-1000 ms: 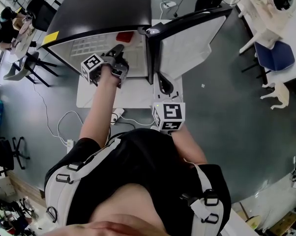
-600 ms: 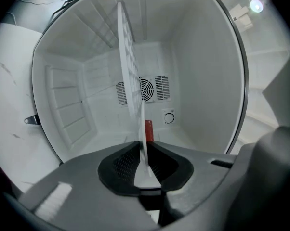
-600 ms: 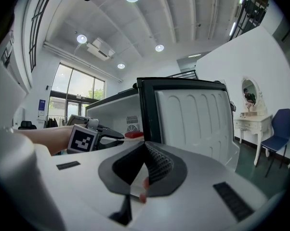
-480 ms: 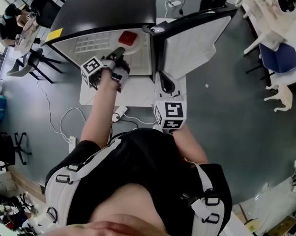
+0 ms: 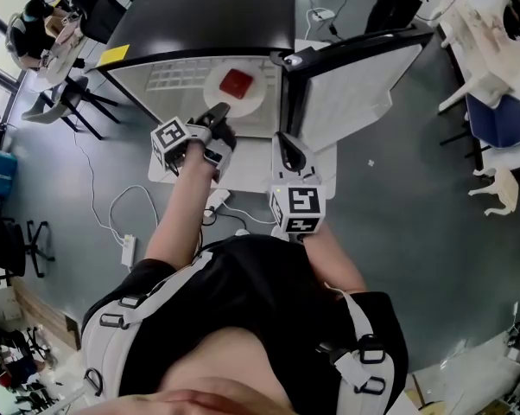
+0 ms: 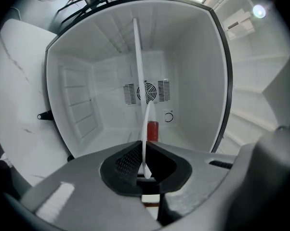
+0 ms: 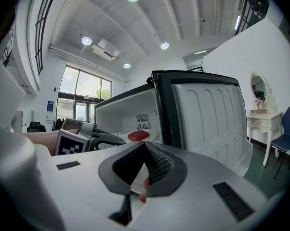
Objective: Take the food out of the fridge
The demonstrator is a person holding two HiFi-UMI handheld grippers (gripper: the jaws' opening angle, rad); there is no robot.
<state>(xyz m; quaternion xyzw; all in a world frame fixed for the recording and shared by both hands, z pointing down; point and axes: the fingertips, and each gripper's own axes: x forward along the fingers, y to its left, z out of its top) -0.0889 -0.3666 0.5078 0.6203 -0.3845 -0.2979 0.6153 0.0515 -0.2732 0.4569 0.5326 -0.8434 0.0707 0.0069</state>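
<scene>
A red piece of food lies on a white plate at the mouth of the open small fridge. My left gripper is shut on the plate's near rim. In the left gripper view the plate shows edge-on between the jaws of the left gripper, with the food behind and the white fridge interior beyond. My right gripper hangs shut and empty in front of the open door. The right gripper view shows the food and the left gripper.
The fridge stands on a white base on the grey floor. Cables trail at the left. Chairs stand at far left, and a blue chair and a white table at right.
The plate with the red food has come outward from the fridge toward me, held by the left gripper. The right gripper has stayed near the door.
</scene>
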